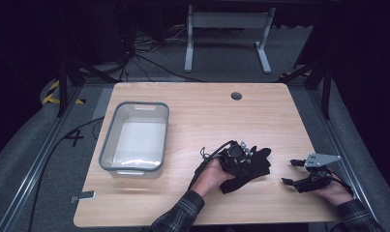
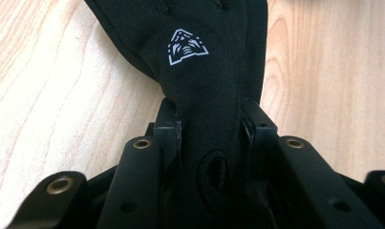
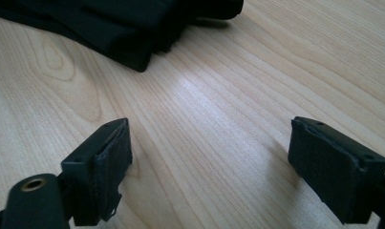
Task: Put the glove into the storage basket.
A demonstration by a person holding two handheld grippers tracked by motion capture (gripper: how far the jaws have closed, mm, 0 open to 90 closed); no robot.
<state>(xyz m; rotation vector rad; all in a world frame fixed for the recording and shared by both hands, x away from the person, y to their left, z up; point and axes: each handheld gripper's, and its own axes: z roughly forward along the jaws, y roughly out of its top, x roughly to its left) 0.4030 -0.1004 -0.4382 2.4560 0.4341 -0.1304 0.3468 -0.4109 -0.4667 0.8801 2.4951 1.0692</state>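
So the person has a black glove (image 1: 248, 166) lying on the tabletop (image 1: 202, 111), roughly front and centre-right, and the left hand-held gripper (image 1: 238, 157) is clamped on it. In the left gripper view the two pads (image 2: 173, 131) pinch the glove (image 2: 204, 86) from both sides, bunching the fabric into a narrow neck, with a little white logo (image 2: 187, 46) just past the pinch. Squeezing at a narrower, gathered part makes sense: soft cloth needs to be scrunched so the pads have something to bite on, otherwise it just slides out.

The right hand-held gripper (image 1: 295, 171) is parked well off to the right, jaws spread wide with nothing between them, just bare wood visible in the right gripper view between the pads (image 3: 104, 162). The dark edge of the glove (image 3: 133, 28) sits farther off at the top of that view. It looks like it's waiting its turn, kept clear so the two tools don't bump.

There's also an empty clear bin (image 1: 134, 137) with a grey rim over on the left side of the tabletop, well apart from the glove. Best guess is that the glove is headed for it, since it's the only container around and sits on the gripping hand's side.
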